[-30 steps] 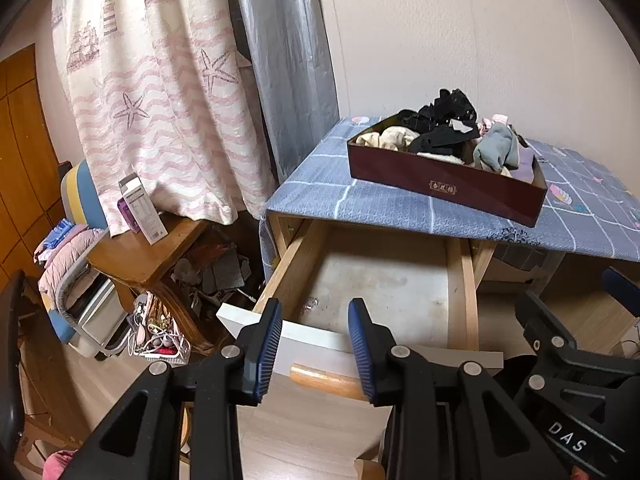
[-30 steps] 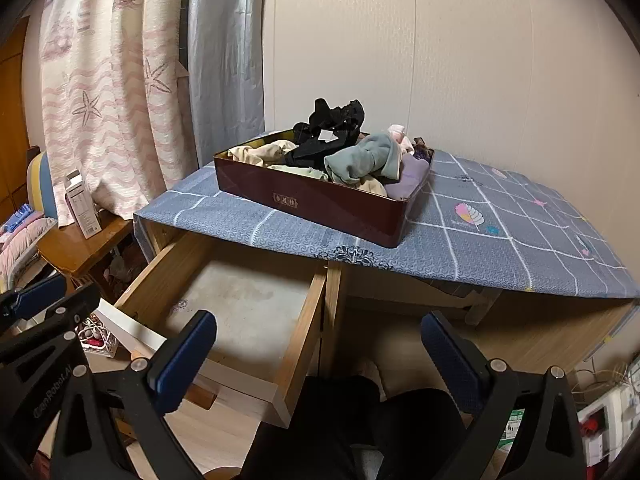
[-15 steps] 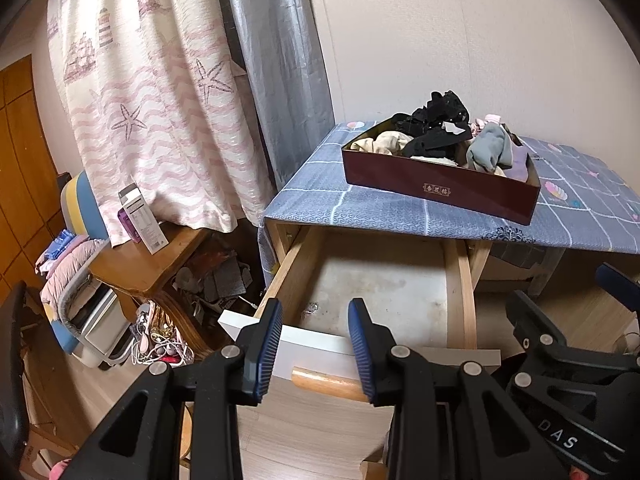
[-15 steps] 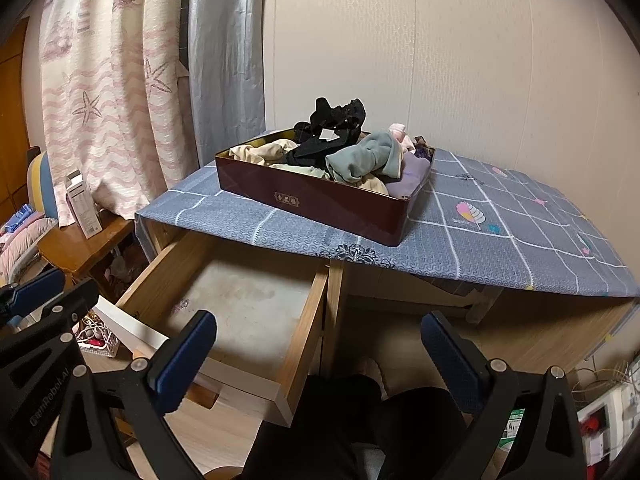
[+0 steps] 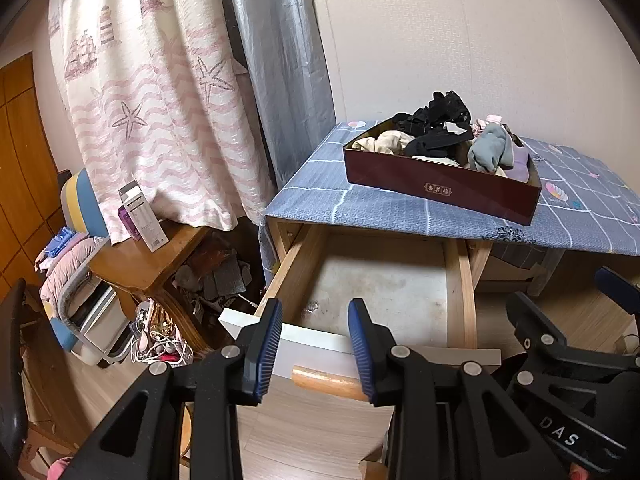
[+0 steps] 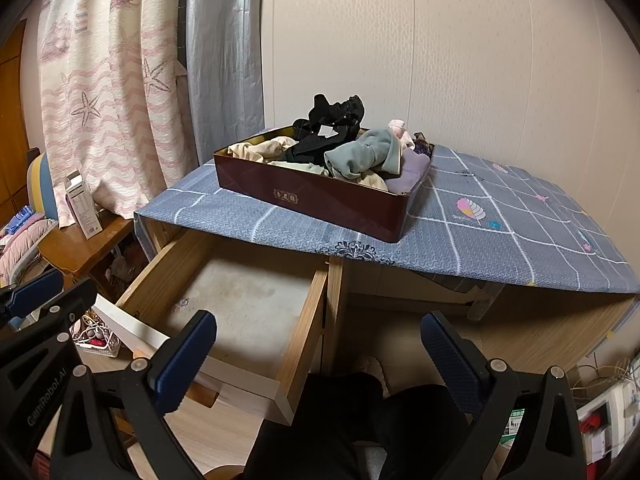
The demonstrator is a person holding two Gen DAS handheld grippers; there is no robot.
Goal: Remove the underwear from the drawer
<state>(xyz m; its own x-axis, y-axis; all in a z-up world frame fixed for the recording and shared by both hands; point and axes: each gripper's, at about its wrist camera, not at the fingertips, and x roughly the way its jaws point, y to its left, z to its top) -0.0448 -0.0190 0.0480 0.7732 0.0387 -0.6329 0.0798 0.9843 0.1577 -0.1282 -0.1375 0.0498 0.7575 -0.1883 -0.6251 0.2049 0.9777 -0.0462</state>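
Underwear heaped in the maroon box on the table; drawer open and bare

Underwear [image 6: 352, 152] sits in a loose pile inside a maroon box [image 6: 320, 204] on the blue-grey tablecloth [image 6: 500, 232]: black lacy pieces on top, a grey-green knit bundle, cream and lilac cloth beneath. The box is shallow, rectangular and glossy, with a small gold label on its front wall.

Against the frames a second ago, the left wrist view sits a little further back and higher. The box appears smaller and further up the frame, and more of the curtain [image 5: 160, 100] and floor clutter shows. The right wrist view is nearly unchanged. Nothing in the box or drawer has shifted.

The drawer [image 6: 256, 300] stands pulled well out below the table edge. It has pale wood sides, a white front panel and a rounded wooden handle [image 5: 328, 382]. Its stained, whitish floor shows only a small scuffed mark near the left front corner.

Left gripper [image 5: 314, 344] hovers just above the drawer front, its ribbed blue pads parted with a moderate gap and holding nothing. Right gripper [image 6: 320, 356] hangs over the drawer's right corner, fingers spread wide and empty.

The curtain is thin cloth printed with pink waves, starfish and ships. A silver-grey drape [image 6: 224, 60] hangs beside it. The wall is cream with fine texture.
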